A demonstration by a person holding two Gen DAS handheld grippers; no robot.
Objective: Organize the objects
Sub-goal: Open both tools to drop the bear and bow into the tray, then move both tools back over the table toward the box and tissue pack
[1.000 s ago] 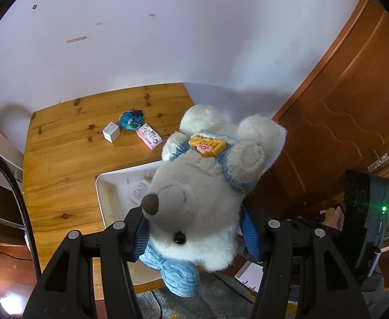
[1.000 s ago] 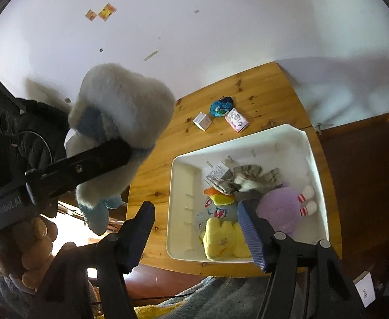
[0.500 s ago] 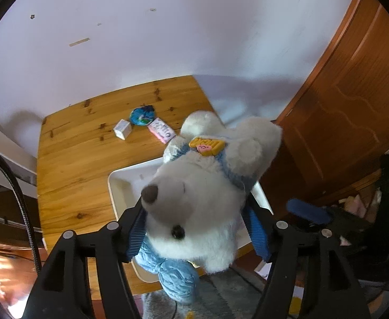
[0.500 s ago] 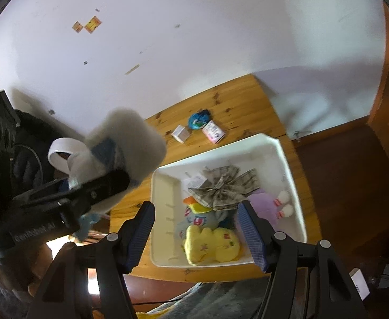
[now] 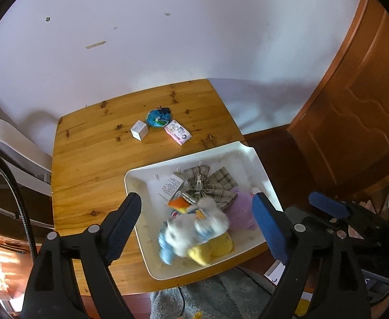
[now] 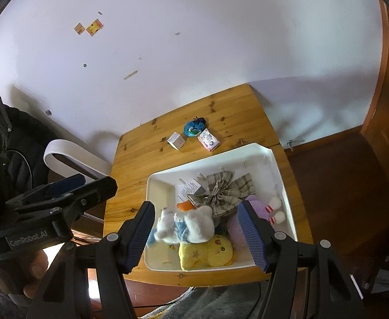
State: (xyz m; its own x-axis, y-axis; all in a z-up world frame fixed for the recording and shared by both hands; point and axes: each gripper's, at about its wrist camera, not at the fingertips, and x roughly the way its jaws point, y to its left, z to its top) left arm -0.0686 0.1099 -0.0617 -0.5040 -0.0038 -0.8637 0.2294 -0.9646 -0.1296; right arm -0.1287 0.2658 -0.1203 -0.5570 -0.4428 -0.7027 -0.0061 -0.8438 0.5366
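The white rectangular plastic tray [image 5: 138, 183] sits at the near corner of the pale wooden table [image 5: 88, 159], and everything else is placed from it. Inside the tray, toward its near side, lies the white plush bear with blue knitted clothes [image 5: 191, 228]; it is motion-blurred in both wrist views, and it lies across a yellow plush toy [image 5: 215, 248] that fills the tray's near end. Just beyond the bear, at the tray's middle, is a plaid fabric bow [image 5: 207, 184] with a white printed paper tag [image 5: 171, 186] beside it toward the tray's left wall. A purple plush toy [image 5: 240, 212] lies against the tray's right side, touching the bow. An orange patch of another toy [image 5: 178, 202] shows between the tag and the bear.

The left gripper [image 5: 197, 223] hangs above the tray's near half; its jaws are opening and stand wide apart, with the bear seen between them from above but no pad touching it. The right gripper [image 6: 195, 226] also points down over the tray's near half, its blue-padded fingers [image 6: 251, 235] apart and empty.

Beyond the tray's far edge, on bare table, three small things lie in a row: a small white box [image 5: 139, 130], a round blue pouch [image 5: 157, 118] and a pink flat packet [image 5: 178, 132], each just beside the next.
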